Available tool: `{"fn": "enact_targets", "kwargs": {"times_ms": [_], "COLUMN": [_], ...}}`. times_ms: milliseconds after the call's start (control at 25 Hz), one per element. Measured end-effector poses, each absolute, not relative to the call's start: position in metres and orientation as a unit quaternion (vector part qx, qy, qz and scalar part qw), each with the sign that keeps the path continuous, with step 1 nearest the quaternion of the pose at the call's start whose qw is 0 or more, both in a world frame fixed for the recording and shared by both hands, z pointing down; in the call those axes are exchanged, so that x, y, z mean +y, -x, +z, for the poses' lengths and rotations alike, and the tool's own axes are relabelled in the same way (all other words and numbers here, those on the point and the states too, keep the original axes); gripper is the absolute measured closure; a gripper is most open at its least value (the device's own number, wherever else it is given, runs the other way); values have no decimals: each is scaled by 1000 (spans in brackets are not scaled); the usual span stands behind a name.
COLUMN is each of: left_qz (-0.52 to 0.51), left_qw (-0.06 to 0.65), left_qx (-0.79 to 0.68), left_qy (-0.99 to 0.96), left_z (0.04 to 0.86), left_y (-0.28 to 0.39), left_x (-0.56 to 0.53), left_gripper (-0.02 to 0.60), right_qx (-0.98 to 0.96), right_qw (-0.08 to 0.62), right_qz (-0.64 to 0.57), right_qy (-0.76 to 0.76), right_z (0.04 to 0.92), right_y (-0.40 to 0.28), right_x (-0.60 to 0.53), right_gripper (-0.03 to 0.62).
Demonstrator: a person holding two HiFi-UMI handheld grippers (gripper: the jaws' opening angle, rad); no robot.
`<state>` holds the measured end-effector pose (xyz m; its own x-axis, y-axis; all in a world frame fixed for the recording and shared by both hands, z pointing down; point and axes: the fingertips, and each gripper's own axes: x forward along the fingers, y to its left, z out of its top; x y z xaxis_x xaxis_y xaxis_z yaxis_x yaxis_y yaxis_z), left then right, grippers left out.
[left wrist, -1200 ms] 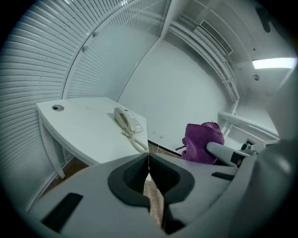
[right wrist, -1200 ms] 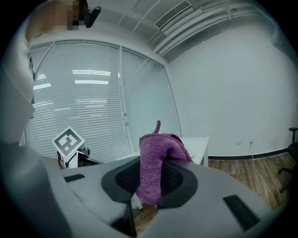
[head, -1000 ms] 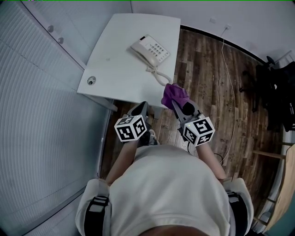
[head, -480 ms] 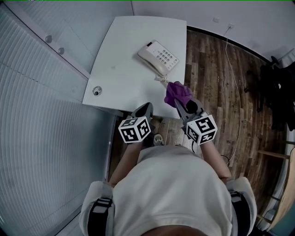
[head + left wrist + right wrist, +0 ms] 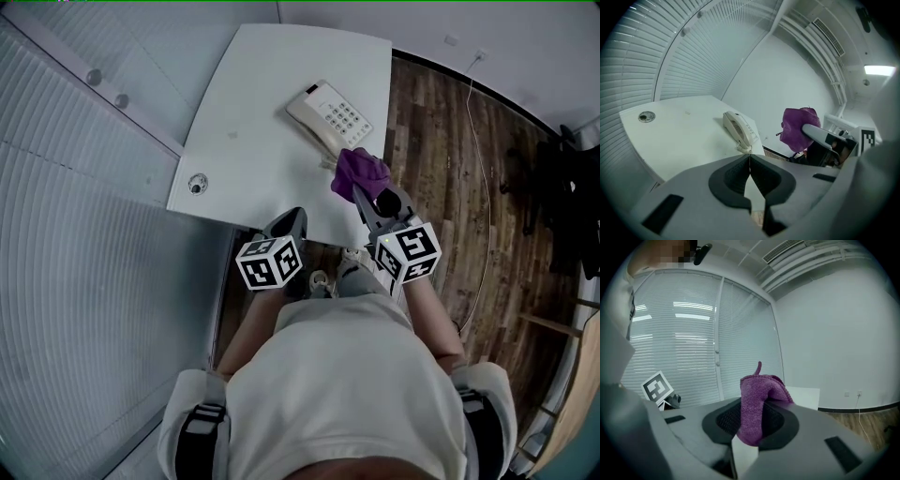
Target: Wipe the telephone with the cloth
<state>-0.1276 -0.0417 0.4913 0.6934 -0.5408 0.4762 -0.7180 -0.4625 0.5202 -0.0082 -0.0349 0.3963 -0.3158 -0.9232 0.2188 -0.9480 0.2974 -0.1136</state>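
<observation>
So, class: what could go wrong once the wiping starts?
The telephone sits close to the table's edge, so a firm wipe might push it off. The left gripper is shut and away from it, so nothing steadies it. The bunched cloth in the right gripper could snag the handset.

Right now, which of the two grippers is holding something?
The right gripper: its jaws are shut on the purple cloth. The left gripper has its jaws shut together with nothing between them.
</observation>
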Motion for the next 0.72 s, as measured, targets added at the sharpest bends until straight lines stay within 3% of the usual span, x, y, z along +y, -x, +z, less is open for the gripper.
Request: {"fn": "enact_targets", "kwargs": {"times_ms": [720], "left_qz": [92], "left_qw": [380], "left_qx": [-456], "left_qy": [-799], "left_z": [496], "left_y": [90], "left_x": [-111], "left_gripper": [560], "right_qx": [-859], "right_qw": [67], "right_qz": [81], "right_qy": [-500], "right_z": [389], "right_y": [-27], "right_x": [-160], "right_gripper": [511]}}
